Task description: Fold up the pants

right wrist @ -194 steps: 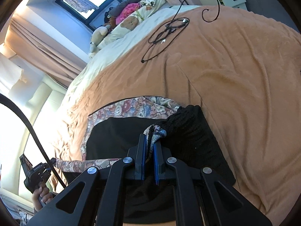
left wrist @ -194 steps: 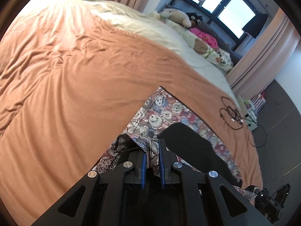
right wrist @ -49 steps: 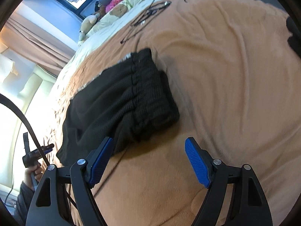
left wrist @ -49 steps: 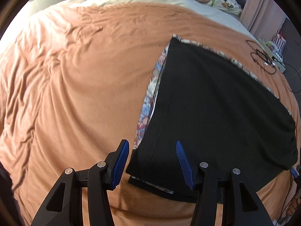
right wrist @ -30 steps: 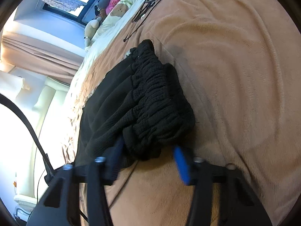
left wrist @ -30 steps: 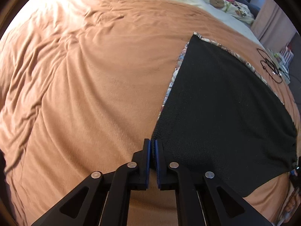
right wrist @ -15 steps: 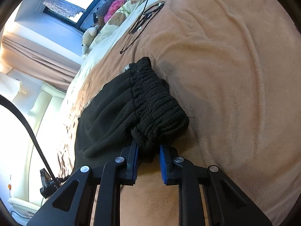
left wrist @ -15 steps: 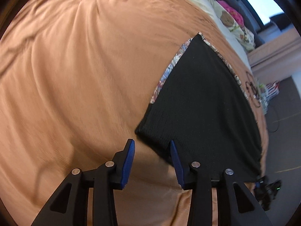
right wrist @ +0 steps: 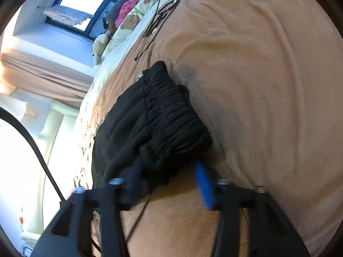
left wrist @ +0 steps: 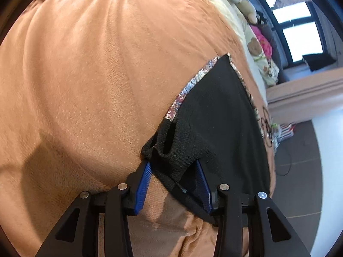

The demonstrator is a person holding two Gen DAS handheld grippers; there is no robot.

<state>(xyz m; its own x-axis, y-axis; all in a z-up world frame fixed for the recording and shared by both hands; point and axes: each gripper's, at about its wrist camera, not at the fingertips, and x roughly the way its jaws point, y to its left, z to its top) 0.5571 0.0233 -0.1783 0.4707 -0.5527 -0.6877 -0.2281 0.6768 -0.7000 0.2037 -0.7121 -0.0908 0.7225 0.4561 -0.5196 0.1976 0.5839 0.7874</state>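
Pants (left wrist: 218, 115) lie on the bed (left wrist: 90, 68), spread on its orange blanket and already doubled over, black side up with a strip of patterned fabric showing along one edge. We judge the fold partly done: the cloth is a flat slab, but more folds look to remain. Our left gripper (left wrist: 173, 178) sits at the near corner, its jaws opening, with a raised lip of black cloth between them; the pads do not seem to press it. Our right gripper (right wrist: 169, 182) is at the bunched waistband end (right wrist: 171, 117), its jaws blurred and opening around the gathered cloth, apparently not clamping it. A black cable (right wrist: 158, 21) and stuffed toys (left wrist: 246, 4) lie farther up the bed.
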